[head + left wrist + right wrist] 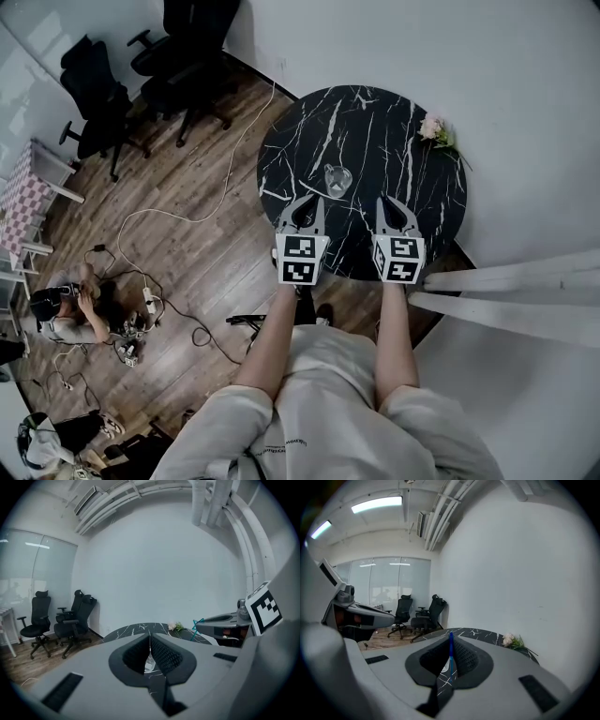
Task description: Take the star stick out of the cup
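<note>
– jaws first: what are they doing?

– on the right gripper (395,212) they are clenching the star stick (450,651). its blue shaft is running straight up between the two pads, and its teal star (198,622) is poking out past the tips in the left gripper view. on the left gripper (307,204) they are pressing together with nothing between them.

– so where is the stick sitting relative to the cup?

– it is hanging clear of the cup (337,178), out over the near right part of the table (394,103). the cup is standing upright on the marble, just beyond the left gripper's tips and left of the right gripper.

– how are the edges looking?

– both grippers are hovering over the near rim of the round top. flowers (437,132) are lying at the far right rim, well apart from the cup, and bare marble is stretching between them.

– and open room around it?

– a white wall (525,112) is closing in just past the table's far and right sides. wooden floor (187,187) is opening out to the left, where office chairs (98,94) are standing well apart from the table.
</note>
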The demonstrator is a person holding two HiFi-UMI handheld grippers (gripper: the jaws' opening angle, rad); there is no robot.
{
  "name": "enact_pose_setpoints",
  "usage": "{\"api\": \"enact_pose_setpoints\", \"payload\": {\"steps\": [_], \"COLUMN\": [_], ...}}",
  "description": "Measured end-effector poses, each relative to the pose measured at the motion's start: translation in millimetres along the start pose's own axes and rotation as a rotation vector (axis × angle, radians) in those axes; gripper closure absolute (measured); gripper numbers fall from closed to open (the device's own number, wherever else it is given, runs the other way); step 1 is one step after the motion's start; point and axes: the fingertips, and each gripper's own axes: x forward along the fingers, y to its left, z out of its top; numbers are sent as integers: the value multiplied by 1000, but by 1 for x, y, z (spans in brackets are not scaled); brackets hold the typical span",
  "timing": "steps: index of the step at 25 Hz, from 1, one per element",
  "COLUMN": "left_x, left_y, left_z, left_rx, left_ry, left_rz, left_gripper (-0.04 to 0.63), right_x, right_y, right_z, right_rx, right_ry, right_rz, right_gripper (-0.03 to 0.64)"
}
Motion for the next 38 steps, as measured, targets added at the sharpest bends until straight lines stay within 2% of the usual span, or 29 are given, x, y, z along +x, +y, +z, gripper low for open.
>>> {"api": "enact_pose_setpoints", "payload": {"steps": [4,15,30,38], "left_x": [-5,-12,-15,-20], "left_y": [-1,-1,-13,-6], "left_z": [2,11,-1,-2], "left_rx": [-18,-3,-16,-26], "left_ry": [-13,-38,-26,-32], "left_rz": [12,15,-12,5], "left_gripper": [571,571,571,571], "right_x": [-2,-5,-16,-17], "right_y": [2,7,5,10], "right_z": [-12,-26,-25,-22], "right_rx": [4,-5,-9,-14], "right_ry": [21,92,78,70], "right_rz": [7,-10,-18,-12], "right_gripper": [574,574,574,574]}}
